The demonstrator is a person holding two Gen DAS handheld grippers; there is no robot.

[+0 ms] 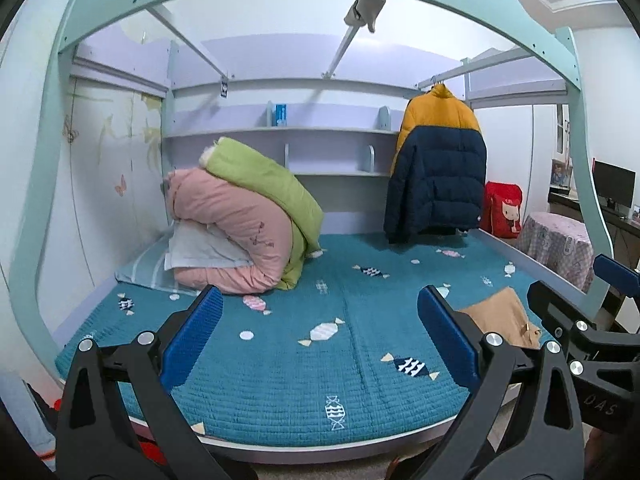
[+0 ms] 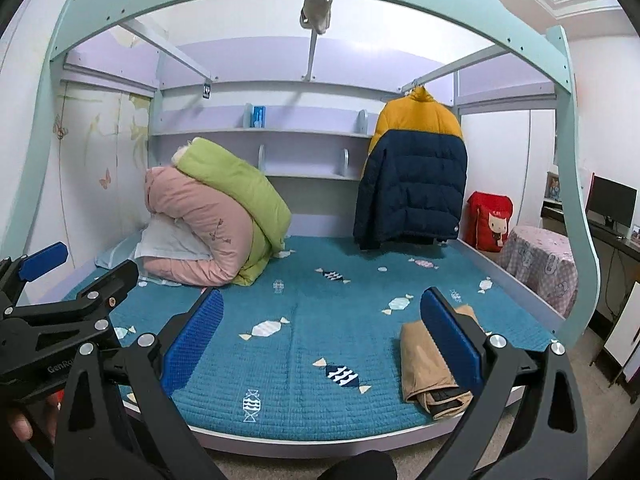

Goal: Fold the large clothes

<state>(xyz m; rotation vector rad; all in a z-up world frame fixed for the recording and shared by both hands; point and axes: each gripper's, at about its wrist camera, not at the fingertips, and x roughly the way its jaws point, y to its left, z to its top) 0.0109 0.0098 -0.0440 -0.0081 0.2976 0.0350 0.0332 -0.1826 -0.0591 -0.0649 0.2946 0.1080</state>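
A yellow and navy puffer jacket [image 1: 438,164] hangs from a rail at the back right of the bed; it also shows in the right wrist view [image 2: 414,172]. A folded tan garment [image 2: 430,364] lies on the teal bedspread [image 2: 320,344] near the front right edge, partly behind my right finger; it shows in the left wrist view [image 1: 500,316] too. My left gripper [image 1: 320,336] is open and empty above the bed's front edge. My right gripper [image 2: 322,336] is open and empty, just left of the tan garment.
Folded pink [image 1: 232,228] and green [image 1: 264,176] quilts with a pillow are stacked at the back left. Shelves run along the headboard [image 1: 280,132]. A red cushion [image 2: 490,220], a covered round table [image 2: 540,264] and a monitor [image 2: 612,200] stand to the right. A mint bed frame arches overhead.
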